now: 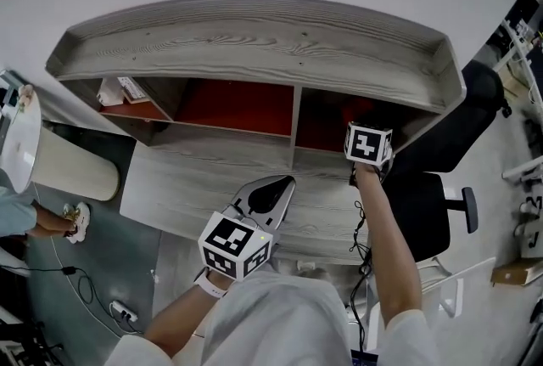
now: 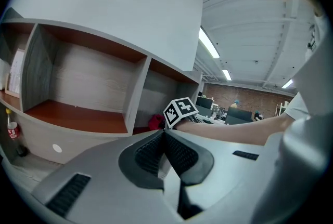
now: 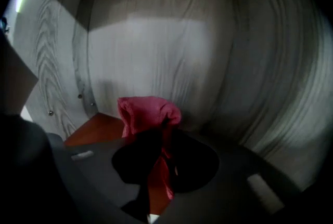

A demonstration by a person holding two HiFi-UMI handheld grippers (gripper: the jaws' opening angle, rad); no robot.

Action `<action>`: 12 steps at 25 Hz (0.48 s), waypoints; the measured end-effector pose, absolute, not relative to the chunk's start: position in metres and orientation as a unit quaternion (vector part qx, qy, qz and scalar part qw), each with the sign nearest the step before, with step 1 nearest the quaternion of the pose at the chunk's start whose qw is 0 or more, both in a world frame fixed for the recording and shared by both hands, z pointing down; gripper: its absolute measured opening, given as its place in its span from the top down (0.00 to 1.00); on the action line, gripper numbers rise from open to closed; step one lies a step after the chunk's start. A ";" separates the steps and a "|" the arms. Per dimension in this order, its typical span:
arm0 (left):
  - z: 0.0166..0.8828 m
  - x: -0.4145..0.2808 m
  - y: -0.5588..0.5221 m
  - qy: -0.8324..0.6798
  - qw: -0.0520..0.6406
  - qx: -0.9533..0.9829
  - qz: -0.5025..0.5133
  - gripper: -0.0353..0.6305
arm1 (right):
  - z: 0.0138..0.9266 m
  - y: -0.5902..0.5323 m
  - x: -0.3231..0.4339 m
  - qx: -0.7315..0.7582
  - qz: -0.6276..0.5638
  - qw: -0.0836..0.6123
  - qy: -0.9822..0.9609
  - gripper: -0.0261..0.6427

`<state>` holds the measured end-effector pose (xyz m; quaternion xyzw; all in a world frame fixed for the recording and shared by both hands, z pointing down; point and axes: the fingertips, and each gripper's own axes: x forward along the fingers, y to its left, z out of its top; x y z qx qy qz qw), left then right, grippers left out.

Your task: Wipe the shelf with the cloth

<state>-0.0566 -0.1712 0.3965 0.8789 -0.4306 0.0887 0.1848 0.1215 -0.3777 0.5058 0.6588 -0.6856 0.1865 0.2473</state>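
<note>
Red cloth [image 3: 143,111] clamped in right claw [image 3: 160,137], deep in right compartment of shelf [image 1: 254,42], placed for wiping. Outside, left claw [image 2: 164,137] together, empty, probably keeping clear.

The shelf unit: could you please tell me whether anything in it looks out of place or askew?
Nothing stands out. The red cloth is bunched in the right gripper, inside the right-hand compartment; the left gripper is shut and empty.

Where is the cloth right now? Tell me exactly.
The cloth is clamped between the fingers of the right gripper, inside the right-hand compartment of the shelf as the head view shows it, close to the back wall.
</note>
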 end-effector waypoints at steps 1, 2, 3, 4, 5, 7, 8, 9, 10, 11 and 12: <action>0.396 -0.057 -0.172 -0.426 0.185 0.881 0.089 0.94 | 0.505 -0.377 0.127 0.673 0.193 0.236 -0.673 0.85; 0.396 -0.057 -0.174 -0.421 0.185 0.884 0.089 0.94 | 0.504 -0.375 0.132 0.688 0.200 0.227 -0.660 0.85; 0.396 -0.058 -0.175 -0.416 0.184 0.886 0.089 0.94 | 0.502 -0.373 0.137 0.701 0.205 0.220 -0.646 0.85; 0.396 -0.058 -0.176 -0.412 0.184 0.888 0.090 0.94 | 0.502 -0.371 0.141 0.713 0.209 0.215 -0.634 0.85; 0.395 -0.058 -0.177 -0.407 0.183 0.890 0.090 0.94 | 0.501 -0.369 0.144 0.723 0.210 0.214 -0.623 0.86; 0.395 -0.059 -0.179 -0.400 0.182 0.894 0.088 0.94 | 0.502 -0.365 0.149 0.737 0.209 0.219 -0.605 0.86; 0.394 -0.060 -0.179 -0.396 0.182 0.896 0.087 0.94 | 0.503 -0.362 0.151 0.741 0.209 0.222 -0.598 0.85; 0.394 -0.061 -0.180 -0.392 0.181 0.898 0.086 0.94 | 0.504 -0.359 0.153 0.744 0.210 0.225 -0.593 0.85; 0.394 -0.063 -0.181 -0.389 0.182 0.899 0.086 0.94 | 0.504 -0.356 0.154 0.746 0.213 0.225 -0.589 0.85; 0.395 -0.065 -0.181 -0.385 0.182 0.900 0.087 0.94 | 0.504 -0.353 0.154 0.748 0.216 0.223 -0.586 0.85; 0.396 -0.066 -0.181 -0.382 0.183 0.901 0.087 0.94 | 0.504 -0.349 0.154 0.750 0.220 0.220 -0.584 0.85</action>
